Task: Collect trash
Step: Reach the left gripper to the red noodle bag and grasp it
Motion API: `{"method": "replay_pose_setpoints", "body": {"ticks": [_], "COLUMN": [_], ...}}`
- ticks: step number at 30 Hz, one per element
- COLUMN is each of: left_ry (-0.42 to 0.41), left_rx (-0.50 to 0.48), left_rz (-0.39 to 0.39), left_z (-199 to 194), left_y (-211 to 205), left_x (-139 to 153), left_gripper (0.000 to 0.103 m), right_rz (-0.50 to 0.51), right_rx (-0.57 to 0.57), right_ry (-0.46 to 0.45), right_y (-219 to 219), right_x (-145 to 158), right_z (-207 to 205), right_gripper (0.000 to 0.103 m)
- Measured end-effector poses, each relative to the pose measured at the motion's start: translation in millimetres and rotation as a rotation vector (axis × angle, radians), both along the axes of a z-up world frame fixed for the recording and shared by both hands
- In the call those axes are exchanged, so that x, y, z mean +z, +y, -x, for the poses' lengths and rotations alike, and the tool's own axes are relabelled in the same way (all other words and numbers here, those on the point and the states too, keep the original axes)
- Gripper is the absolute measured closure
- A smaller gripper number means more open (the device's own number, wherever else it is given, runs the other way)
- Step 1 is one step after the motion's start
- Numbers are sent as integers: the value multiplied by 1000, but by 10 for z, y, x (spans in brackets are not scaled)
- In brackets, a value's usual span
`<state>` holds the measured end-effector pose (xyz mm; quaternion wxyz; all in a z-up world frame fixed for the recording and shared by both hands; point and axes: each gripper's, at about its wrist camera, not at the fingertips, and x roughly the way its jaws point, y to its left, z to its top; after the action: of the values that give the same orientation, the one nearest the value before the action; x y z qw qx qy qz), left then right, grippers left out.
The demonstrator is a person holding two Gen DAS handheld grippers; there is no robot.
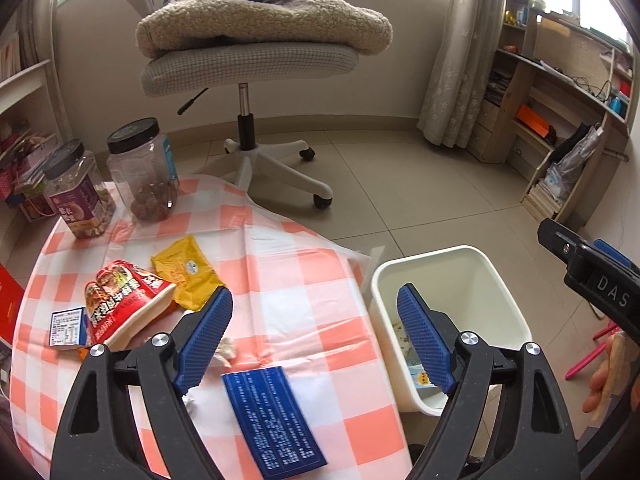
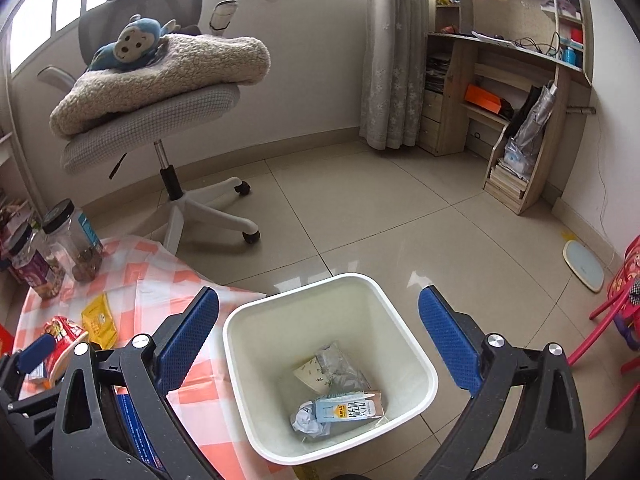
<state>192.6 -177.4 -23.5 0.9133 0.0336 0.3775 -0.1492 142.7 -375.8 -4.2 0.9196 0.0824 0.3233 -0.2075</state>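
My left gripper (image 1: 316,300) hangs open over the table edge, nothing between its blue pads (image 1: 208,340). Under it a blue printed packet (image 1: 272,420) lies flat on the orange-checked tablecloth (image 1: 300,264). To the left lie a red snack bag (image 1: 120,300), a yellow packet (image 1: 188,276) and a crumpled white tissue (image 1: 226,350). My right gripper (image 2: 320,300) is open and empty above the white bin (image 2: 320,320), which stands on the floor beside the table. In the bin lie a small drink carton (image 2: 348,406), crumpled paper (image 2: 304,420) and a wrapper (image 2: 336,368).
Two black-lidded jars (image 1: 140,168) (image 1: 78,196) stand at the table's far left. A swivel chair (image 1: 248,64) with a blanket and a plush toy is behind the table. Wooden shelves (image 1: 560,120) line the right wall. A pink chair (image 2: 616,312) stands right of the bin.
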Motion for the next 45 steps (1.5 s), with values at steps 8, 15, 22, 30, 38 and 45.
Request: {"method": "replay_pose_setpoints", "body": {"ticks": [8, 15, 22, 30, 38, 45], "left_ry": [14, 50, 127, 307, 463, 552], "left_rx": [65, 123, 215, 295, 354, 381], "left_rz": [-9, -20, -26, 83, 259, 307], "left_z": [-85, -196, -385, -801, -1218, -1385], "left_y": [532, 992, 1519, 2042, 2161, 2159], "left_x": [-2, -89, -277, -561, -942, -1306], "left_gripper": [20, 19, 19, 17, 9, 6], "right_rz": [62, 58, 39, -2, -47, -94], "right_rx": [114, 185, 247, 288, 282, 278], "right_ry": [39, 60, 76, 96, 125, 146], "right_y": [559, 1001, 1394, 1681, 1672, 1614], "right_x": [-71, -126, -197, -272, -331, -360], "right_z": [-179, -375, -546, -712, -825, -892], "right_gripper": [7, 7, 7, 7, 7, 7]}}
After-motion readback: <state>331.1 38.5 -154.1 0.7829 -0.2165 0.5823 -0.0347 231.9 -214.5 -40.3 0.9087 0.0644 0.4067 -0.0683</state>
